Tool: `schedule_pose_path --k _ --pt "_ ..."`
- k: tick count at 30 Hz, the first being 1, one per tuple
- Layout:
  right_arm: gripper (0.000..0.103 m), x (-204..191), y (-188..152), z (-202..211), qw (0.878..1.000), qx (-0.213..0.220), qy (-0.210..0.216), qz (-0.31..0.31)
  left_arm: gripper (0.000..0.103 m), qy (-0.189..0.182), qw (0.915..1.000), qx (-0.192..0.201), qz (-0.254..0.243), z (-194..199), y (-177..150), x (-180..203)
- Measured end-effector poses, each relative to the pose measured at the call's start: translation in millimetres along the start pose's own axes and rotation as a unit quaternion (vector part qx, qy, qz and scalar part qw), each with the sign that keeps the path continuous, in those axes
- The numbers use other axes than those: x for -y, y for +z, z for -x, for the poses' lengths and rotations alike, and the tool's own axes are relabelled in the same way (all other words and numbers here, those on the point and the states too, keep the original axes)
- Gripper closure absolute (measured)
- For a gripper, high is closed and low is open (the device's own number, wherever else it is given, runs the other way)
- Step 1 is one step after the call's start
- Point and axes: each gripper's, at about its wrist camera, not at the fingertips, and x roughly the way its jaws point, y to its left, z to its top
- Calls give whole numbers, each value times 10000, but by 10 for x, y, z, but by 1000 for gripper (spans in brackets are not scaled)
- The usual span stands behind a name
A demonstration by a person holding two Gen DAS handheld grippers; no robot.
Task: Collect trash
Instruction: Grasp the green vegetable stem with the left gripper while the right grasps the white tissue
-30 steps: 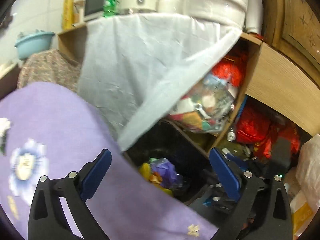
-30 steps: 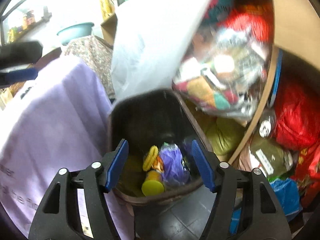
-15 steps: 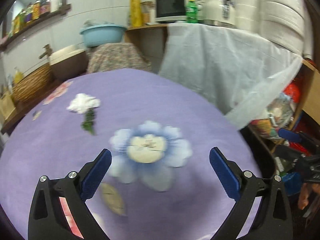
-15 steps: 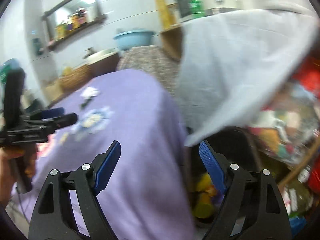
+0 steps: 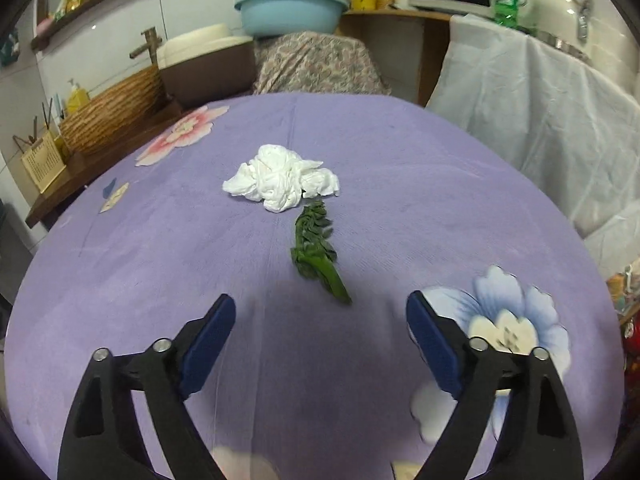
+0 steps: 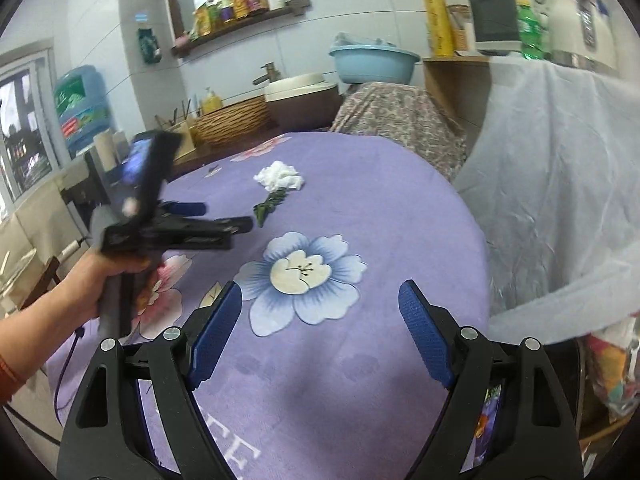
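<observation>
A home kitchen: shelf of bottles (image 6: pixel 236 4) on the tiled wall, sink tap (image 6: pixel 269 72), blue basin (image 6: pixel 374 64), microwave (image 6: pixel 494 20), water-cooler jug (image 6: pixel 80 108), and a purple flowered tablecloth (image 5: pixel 400 168) over the table.

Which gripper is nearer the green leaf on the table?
Left. The left gripper is open just short of the green leaf; the right gripper hangs farther back over the tablecloth.
</observation>
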Motion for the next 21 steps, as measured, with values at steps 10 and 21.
schedule_pose_path --k 10,21 --pt "23 -238 208 -156 9978 -121 -144 629 60 52 9997 -186 130 -297 171 32" --pt "23 -353 308 -357 9970 -116 -112 758 78 -27 9998 -144 129 -258 114 15"
